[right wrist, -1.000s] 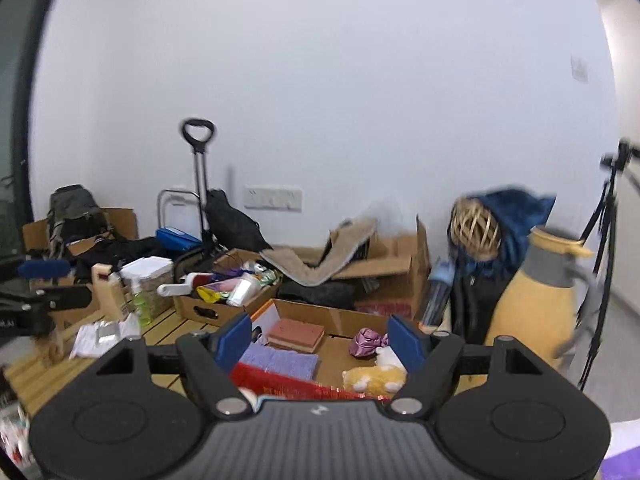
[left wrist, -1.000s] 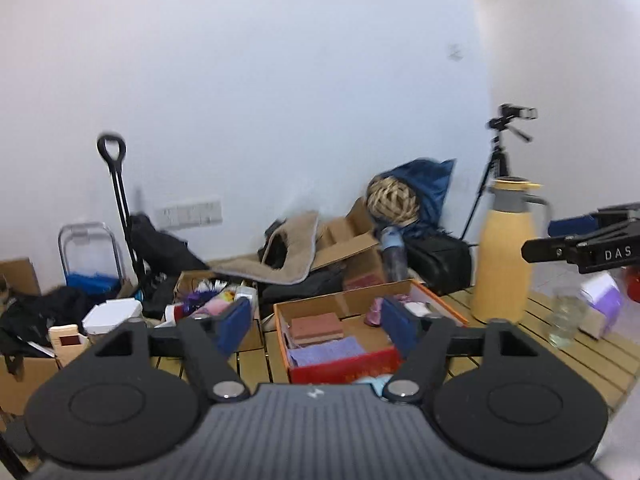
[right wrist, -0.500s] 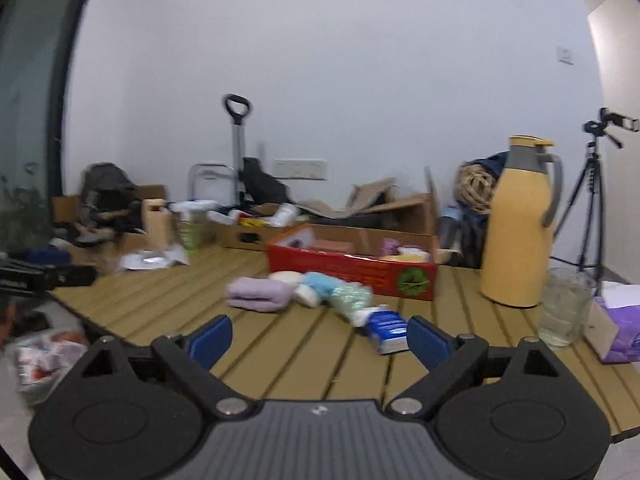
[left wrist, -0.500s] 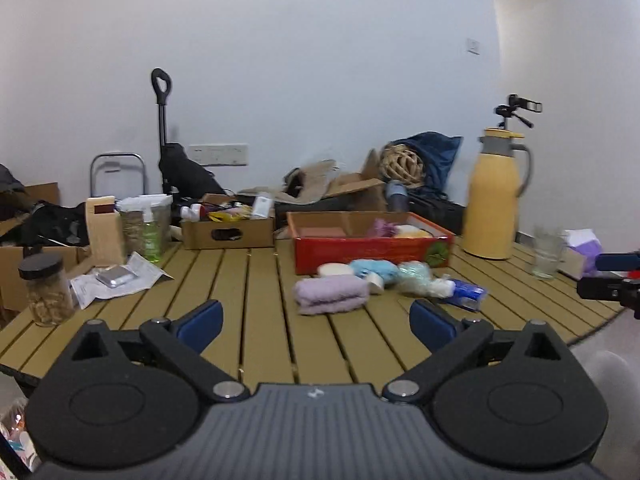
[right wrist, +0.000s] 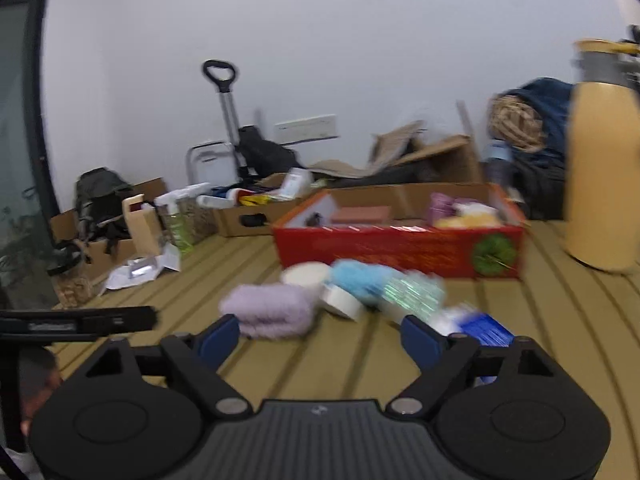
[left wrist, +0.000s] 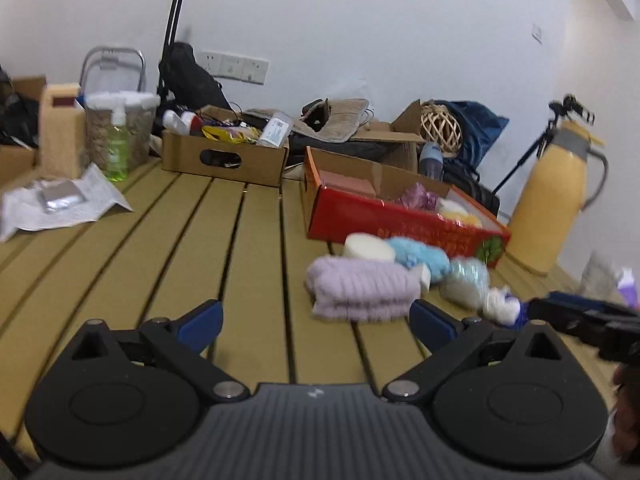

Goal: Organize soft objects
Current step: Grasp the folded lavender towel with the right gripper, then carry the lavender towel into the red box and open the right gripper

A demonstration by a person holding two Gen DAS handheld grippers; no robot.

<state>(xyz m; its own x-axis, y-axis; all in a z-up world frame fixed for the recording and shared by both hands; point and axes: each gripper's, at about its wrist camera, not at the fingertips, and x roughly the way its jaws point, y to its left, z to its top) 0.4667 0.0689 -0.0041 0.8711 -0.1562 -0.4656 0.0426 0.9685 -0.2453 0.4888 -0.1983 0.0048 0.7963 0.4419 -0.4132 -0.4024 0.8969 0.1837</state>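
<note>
A fluffy, ribbed lilac towel (left wrist: 360, 289) is seen at centre before a red box (left wrist: 400, 224), both grippers' (left wrist: 316, 322) (right wrist: 320, 338) fingers spread, nothing pinched, the right's lately narrowing.

Each claw (left wrist: 316, 316) (right wrist: 320, 332) is built of matte black plastic: two round discs are set left and right, a ribbed dark-grey housing bearing a small pale logo lies between, silver screws mark the pivots, and angled arms are tipped with blue pads (left wrist: 200, 320).

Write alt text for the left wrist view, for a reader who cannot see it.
The open left gripper hovers over a slatted wooden table, empty, facing a folded lilac towel. Behind the towel lie other soft items and a red box; a yellow jug stands right.
</note>
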